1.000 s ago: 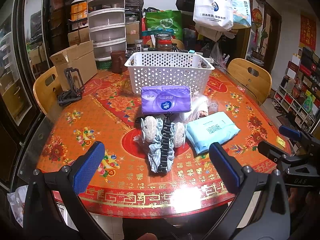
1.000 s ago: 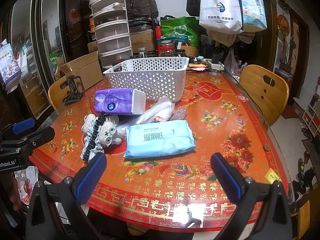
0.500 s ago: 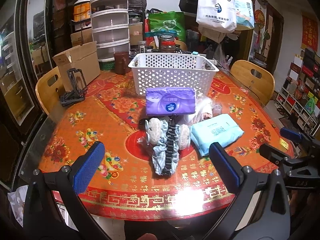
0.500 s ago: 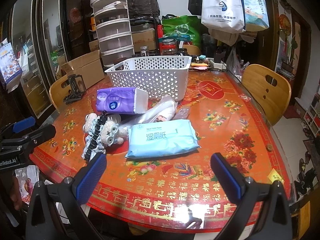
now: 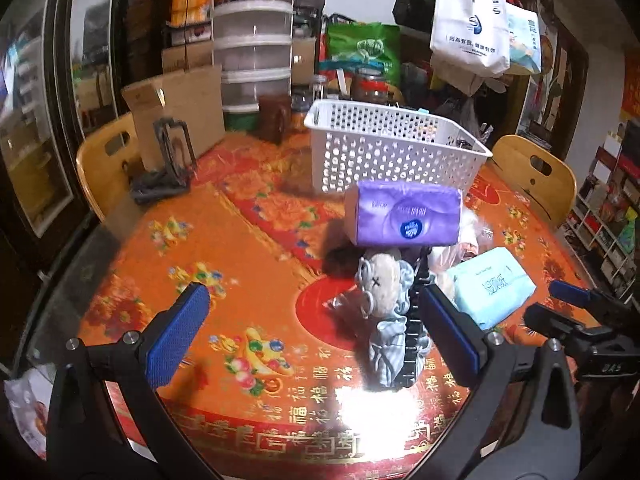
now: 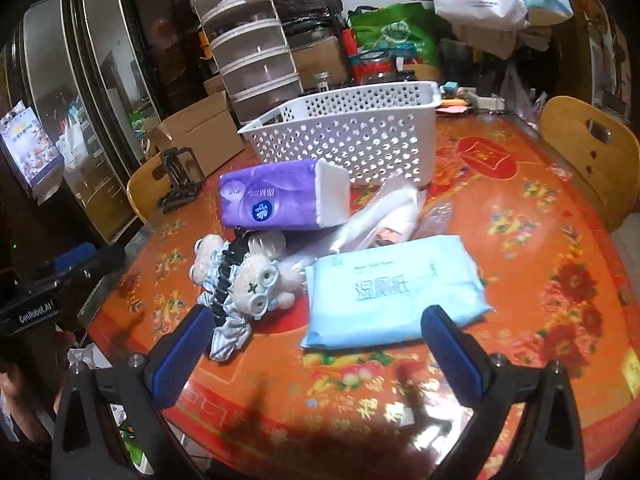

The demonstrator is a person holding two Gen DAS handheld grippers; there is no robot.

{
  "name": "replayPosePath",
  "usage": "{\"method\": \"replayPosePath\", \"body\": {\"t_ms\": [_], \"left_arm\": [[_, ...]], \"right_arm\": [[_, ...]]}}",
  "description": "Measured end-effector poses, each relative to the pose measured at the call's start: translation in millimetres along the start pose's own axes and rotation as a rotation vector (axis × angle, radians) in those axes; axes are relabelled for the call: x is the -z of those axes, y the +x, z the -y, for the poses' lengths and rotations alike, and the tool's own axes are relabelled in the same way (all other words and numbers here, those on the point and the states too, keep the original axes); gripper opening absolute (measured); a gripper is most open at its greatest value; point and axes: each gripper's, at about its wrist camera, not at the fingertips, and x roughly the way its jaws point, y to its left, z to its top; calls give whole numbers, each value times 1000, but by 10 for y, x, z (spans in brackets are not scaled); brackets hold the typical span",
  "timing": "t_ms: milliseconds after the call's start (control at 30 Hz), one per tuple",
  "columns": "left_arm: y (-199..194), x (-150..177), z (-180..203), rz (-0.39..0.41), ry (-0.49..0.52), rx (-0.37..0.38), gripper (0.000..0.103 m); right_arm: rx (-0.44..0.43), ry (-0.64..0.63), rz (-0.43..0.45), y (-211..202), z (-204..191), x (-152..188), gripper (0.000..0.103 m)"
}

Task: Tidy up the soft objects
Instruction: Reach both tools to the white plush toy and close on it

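Observation:
A purple tissue pack (image 5: 404, 220) (image 6: 280, 200) lies in front of the white perforated basket (image 5: 392, 152) (image 6: 352, 136). Before it lie a plush bear toy with a black clip (image 5: 386, 292) (image 6: 244, 280), a clear plastic bag (image 6: 384, 216) and a light blue wet-wipes pack (image 5: 492, 286) (image 6: 396, 292). My left gripper (image 5: 316, 336) is open and empty, low over the table, left of the plush. My right gripper (image 6: 316, 356) is open and empty, just short of the wipes pack; it also shows in the left wrist view (image 5: 576, 312).
The round table (image 5: 224, 248) has a red-orange patterned cover. A cardboard box (image 5: 176, 112), a black stand (image 5: 168, 168), stacked clear drawers (image 5: 256, 56) and jars stand at the back. Wooden chairs (image 5: 536, 176) (image 5: 108, 160) flank the table.
Both grippers have moved forward and lower toward the objects. The left view has swung leftwards; the right gripper has closed in on the wipes pack. Both stay open.

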Motion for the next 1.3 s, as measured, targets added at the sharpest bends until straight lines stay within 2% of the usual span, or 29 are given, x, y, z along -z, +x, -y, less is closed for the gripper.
{"method": "replayPosePath", "body": {"t_ms": [67, 200, 300, 367, 500, 633, 767, 967, 1300], "left_arm": [[95, 29, -35, -12, -10, 6, 103], [295, 36, 9, -25, 18, 11, 103], [372, 40, 80, -7, 23, 11, 102], [410, 34, 132, -7, 26, 17, 96], [504, 40, 194, -14, 38, 27, 87], [588, 79, 281, -26, 45, 49, 71], [695, 127, 352, -54, 49, 65, 56], [781, 207, 416, -80, 50, 99, 51], [873, 259, 440, -110, 52, 143, 47]], "right_arm": [[29, -15, 1, 56, -36, -1, 103], [-19, -35, 0, 154, -81, -32, 102], [-37, -44, -11, 251, -108, -54, 95], [-40, -52, -22, 312, -119, -66, 90], [-80, -52, -30, 390, -141, -75, 87], [-129, -56, -42, 441, -179, -75, 74], [-142, -75, -63, 514, -240, -61, 63], [-162, -89, -94, 621, -298, -38, 55], [-203, -80, -143, 801, -313, -30, 42]]}}
